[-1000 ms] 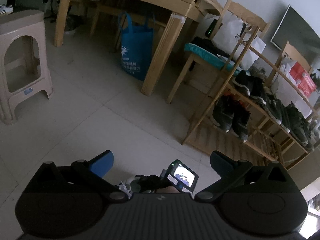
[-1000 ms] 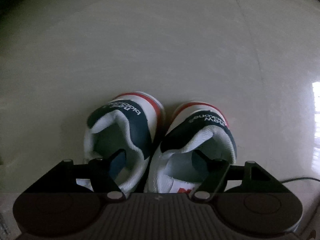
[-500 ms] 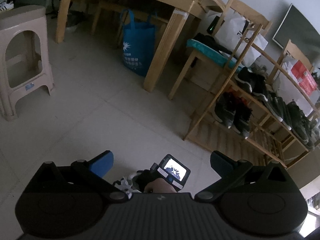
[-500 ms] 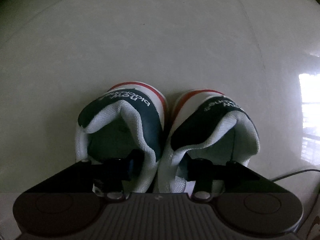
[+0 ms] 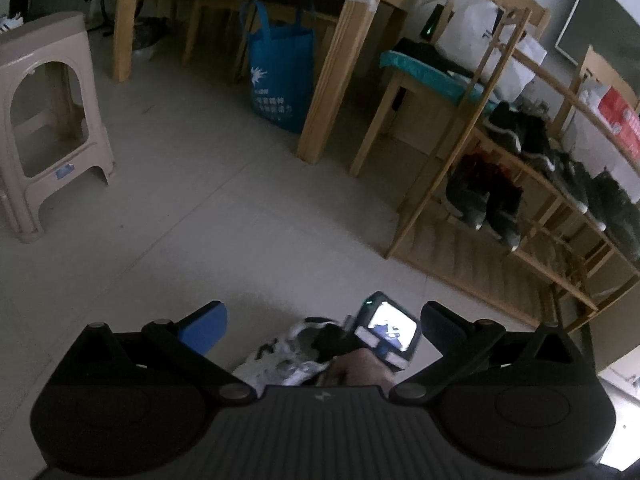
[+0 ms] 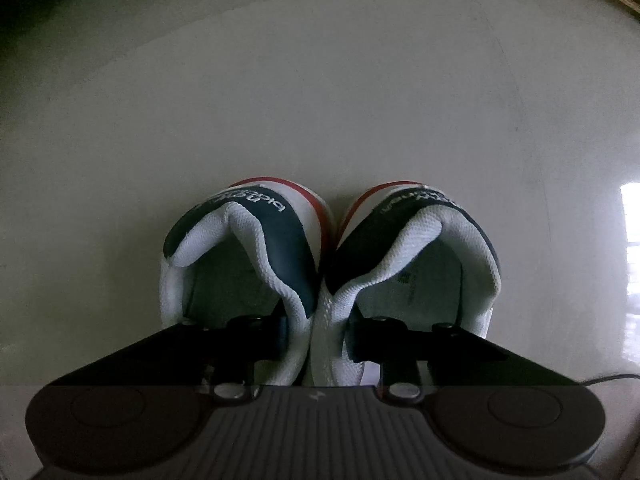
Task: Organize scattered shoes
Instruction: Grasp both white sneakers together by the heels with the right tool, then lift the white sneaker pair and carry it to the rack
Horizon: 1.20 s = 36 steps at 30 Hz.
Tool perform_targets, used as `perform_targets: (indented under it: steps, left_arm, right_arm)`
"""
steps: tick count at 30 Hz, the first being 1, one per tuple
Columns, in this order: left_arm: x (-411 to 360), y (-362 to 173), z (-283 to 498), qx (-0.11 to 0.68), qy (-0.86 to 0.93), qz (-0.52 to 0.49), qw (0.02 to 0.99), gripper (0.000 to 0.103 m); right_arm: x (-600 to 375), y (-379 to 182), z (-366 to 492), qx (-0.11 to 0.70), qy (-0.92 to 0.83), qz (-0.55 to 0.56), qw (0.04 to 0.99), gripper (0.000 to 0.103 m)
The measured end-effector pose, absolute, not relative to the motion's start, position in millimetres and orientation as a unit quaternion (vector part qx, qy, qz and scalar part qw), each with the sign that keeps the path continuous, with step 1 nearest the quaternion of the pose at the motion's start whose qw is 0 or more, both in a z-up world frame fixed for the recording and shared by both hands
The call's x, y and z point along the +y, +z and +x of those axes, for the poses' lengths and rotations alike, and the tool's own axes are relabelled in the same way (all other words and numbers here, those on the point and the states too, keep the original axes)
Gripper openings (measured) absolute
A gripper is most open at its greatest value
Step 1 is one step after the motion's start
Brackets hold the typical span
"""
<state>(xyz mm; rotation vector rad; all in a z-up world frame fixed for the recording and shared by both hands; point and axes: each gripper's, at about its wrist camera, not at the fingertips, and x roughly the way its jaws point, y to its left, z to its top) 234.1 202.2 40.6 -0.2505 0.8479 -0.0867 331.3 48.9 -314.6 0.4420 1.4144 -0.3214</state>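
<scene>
Down on the pale tiled floor (image 6: 320, 92), a pair of white sneakers with navy collars and red heel trim (image 6: 280, 248) sits side by side, touching. The right gripper (image 6: 316, 338) points straight down, one finger inside each shoe, jaws closing on the two inner walls pinched between them. The left gripper (image 5: 324, 320) hangs open, empty. The wooden shoe rack (image 5: 520, 216) stands far right.
</scene>
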Motion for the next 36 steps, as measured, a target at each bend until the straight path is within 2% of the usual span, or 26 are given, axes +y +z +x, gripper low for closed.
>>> perform_targets:
  steps: [9, 16, 24, 36]
  left_arm:
    - [163, 37, 239, 0.434, -0.075, -0.094, 0.893, 0.103]
    - [116, 29, 241, 0.455, -0.105, -0.062, 0.882, 0.103]
    - [60, 33, 256, 0.469, -0.128, -0.041, 0.873, 0.103]
    - [-33, 39, 278, 0.45, -0.132, -0.007, 0.883, 0.103]
  right_arm:
    - [-28, -285, 296, 0.573, -0.108, 0.215, 0.783, 0.022]
    - [-81, -244, 268, 0.493, -0.067, 0.175, 0.85, 0.02]
    - [-128, -191, 284, 0.393, -0.041, 0.119, 0.911, 0.019]
    - [-241, -136, 286, 0.299, -0.096, 0.122, 0.942, 0.019]
